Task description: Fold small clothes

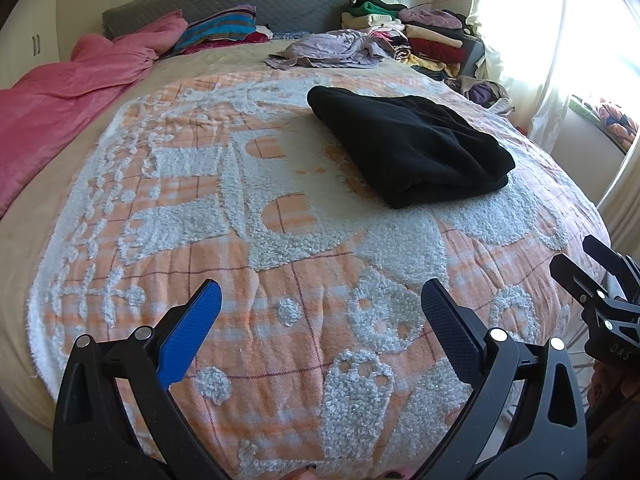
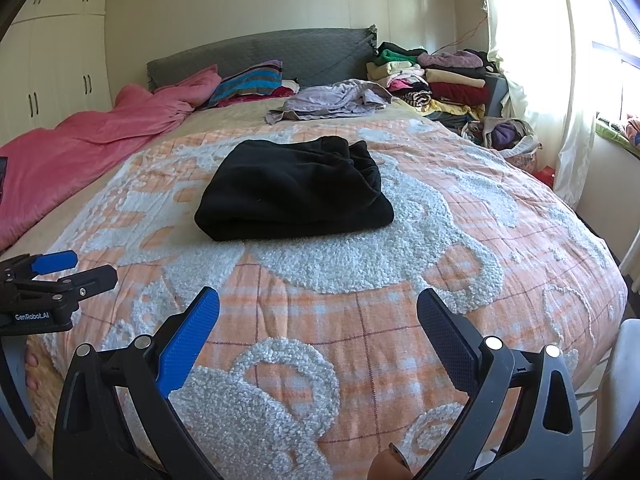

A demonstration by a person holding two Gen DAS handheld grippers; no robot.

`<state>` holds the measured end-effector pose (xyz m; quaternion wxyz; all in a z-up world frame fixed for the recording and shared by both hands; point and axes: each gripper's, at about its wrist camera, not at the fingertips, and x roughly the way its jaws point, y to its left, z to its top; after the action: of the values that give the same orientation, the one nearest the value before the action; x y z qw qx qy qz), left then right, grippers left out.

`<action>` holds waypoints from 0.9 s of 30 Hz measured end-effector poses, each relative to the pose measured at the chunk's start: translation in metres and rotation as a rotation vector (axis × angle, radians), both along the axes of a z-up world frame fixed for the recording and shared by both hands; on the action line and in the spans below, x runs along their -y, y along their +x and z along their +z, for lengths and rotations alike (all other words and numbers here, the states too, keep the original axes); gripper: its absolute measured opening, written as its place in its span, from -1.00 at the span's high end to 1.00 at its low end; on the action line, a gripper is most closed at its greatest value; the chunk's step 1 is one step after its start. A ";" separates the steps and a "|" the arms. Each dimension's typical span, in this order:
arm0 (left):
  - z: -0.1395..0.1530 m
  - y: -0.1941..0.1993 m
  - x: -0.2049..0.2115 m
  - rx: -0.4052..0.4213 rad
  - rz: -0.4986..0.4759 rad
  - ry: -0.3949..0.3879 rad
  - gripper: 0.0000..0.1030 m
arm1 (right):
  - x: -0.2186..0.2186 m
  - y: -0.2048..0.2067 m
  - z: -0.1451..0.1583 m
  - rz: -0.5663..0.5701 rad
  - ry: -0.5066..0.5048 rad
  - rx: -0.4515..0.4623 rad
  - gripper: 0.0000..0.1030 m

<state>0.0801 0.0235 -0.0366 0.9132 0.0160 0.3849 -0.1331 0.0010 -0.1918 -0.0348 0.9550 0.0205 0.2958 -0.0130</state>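
Two claws hang over the near end of the bed, both spread wide with nothing between their fingers. From its own camera the left claw [image 1: 320, 304] shows one bright blue ribbed pad and one dark pad at the tips of black plastic arms; the right claw [image 2: 318, 308] looks the same from its camera. Each also shows at the edge of the other's view, the two side by side and apart.

One black garment [image 2: 294, 190] lies folded in a thick, soft rectangle on the bedspread [image 2: 360, 320], well ahead of both claws and touching neither. It sits ahead and to the right of the left claw, and almost straight ahead of the right one. Its cloth looks matte and fleecy, with a rounded fold along the near edge and loose bunching at the far right corner.

Underneath, the bedspread is an orange check with thin dark red lines and raised, nubbly pale tufting in large curving shapes. A pink quilt [image 2: 92, 132], smooth and rumpled, runs along the left side. Near the grey quilted headboard [image 2: 260, 52] lie a striped pillow [image 2: 250, 80] and a crumpled lilac garment [image 2: 332, 102]. Stacks of folded clothes [image 2: 436, 80] in many colours stand at the far right corner by the pale curtain [image 2: 532, 80].
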 end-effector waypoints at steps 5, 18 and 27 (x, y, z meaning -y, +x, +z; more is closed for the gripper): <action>0.000 0.000 0.000 -0.001 0.000 0.000 -0.82 | 0.000 -0.001 0.000 0.000 0.000 0.000 -0.91; 0.001 0.000 -0.001 0.000 0.003 0.008 -0.82 | 0.001 0.000 0.000 0.001 -0.001 -0.003 -0.91; 0.002 0.000 -0.001 0.002 0.004 0.018 -0.82 | 0.001 0.000 -0.001 -0.003 0.001 -0.002 -0.91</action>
<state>0.0797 0.0243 -0.0350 0.9137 0.0234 0.3850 -0.1278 0.0007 -0.1930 -0.0356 0.9546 0.0212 0.2967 -0.0145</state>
